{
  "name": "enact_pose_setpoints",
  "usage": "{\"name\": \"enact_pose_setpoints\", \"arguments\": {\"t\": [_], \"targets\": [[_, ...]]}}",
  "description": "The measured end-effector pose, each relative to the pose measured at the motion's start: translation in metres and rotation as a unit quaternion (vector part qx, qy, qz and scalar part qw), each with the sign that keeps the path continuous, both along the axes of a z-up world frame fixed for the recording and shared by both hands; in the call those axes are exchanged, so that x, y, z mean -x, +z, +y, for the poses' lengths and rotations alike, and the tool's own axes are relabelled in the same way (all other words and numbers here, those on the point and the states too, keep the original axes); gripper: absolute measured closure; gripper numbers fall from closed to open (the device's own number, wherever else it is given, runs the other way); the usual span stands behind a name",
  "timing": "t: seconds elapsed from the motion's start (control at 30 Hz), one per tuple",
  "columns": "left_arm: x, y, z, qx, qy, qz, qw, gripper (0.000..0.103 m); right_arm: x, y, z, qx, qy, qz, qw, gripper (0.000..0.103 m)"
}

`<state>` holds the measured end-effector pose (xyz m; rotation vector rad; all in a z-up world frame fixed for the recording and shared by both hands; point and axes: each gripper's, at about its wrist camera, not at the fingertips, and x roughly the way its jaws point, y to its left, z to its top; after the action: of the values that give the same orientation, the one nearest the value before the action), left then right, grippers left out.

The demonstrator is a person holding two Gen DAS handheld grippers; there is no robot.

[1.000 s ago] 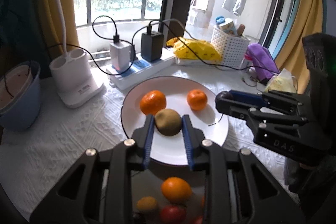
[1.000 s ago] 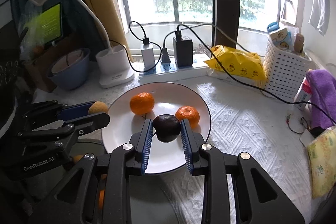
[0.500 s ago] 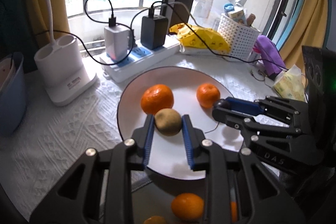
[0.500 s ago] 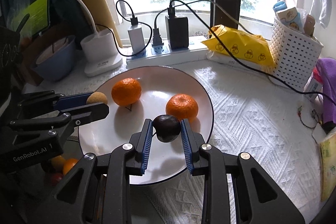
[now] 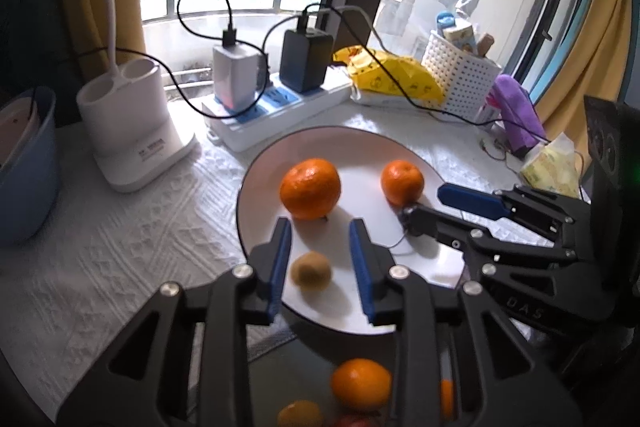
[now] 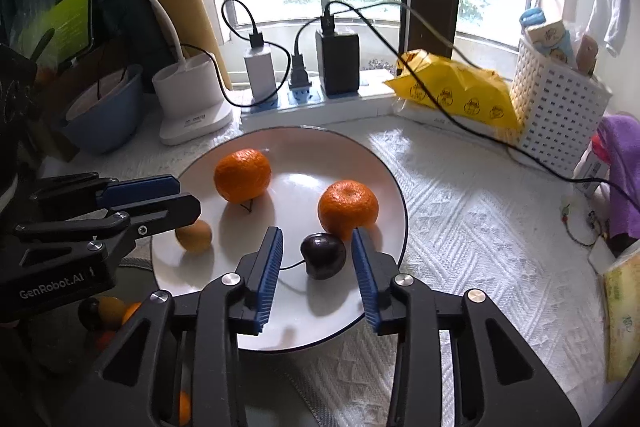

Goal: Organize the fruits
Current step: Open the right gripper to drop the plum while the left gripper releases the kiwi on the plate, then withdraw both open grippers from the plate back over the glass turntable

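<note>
A white plate (image 5: 360,147) (image 6: 384,163) carries two oranges (image 5: 310,188) (image 5: 402,183). A brown kiwi (image 5: 311,271) (image 6: 194,235) lies on its near left part. It sits between the opening jaws of my left gripper (image 5: 320,227) (image 6: 186,195), and the blue pads stand clear of it. A dark purple fruit (image 6: 323,255) with a thin stalk rests on the plate beside the right orange (image 6: 348,209). The jaws of my right gripper (image 6: 315,231) (image 5: 424,205) are opening around it without touching.
Behind the plate stand a power strip with chargers (image 5: 276,107), a white lamp base (image 5: 136,131), a blue bowl (image 5: 24,163), a yellow bag (image 6: 456,91) and a white basket (image 6: 556,107). More fruit (image 5: 360,383) lies in a dark container below the grippers. Cables cross the cloth.
Both grippers have gone from shut to open. The kiwi and the dark fruit have dropped out of the pads and now lie on the plate. Both grippers came lower over the plate.
</note>
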<state>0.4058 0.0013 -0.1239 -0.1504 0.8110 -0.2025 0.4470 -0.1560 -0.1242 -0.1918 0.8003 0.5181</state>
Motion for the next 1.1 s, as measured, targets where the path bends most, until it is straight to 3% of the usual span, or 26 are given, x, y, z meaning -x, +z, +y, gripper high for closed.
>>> {"name": "enact_pose_setpoints", "arguments": {"t": [0.1,0.6,0.77,1.1], "targets": [[0.008,0.009,0.003,0.005,0.004,-0.012,0.9999,0.059,0.006,0.009,-0.001,-0.001,-0.001,-0.008,1.0,0.065],[0.054,0.044,0.011,0.003,0.02,-0.058,0.9981,0.056,0.05,0.041,0.0,-0.003,0.002,-0.039,0.999,0.065],[0.072,0.054,0.014,0.003,0.025,-0.072,0.9971,0.048,0.065,0.05,0.001,-0.004,0.003,-0.048,0.999,0.065],[0.108,0.065,0.025,0.004,0.035,-0.089,0.9954,0.048,0.097,0.062,0.008,-0.002,0.01,-0.063,0.998,0.065]]}}
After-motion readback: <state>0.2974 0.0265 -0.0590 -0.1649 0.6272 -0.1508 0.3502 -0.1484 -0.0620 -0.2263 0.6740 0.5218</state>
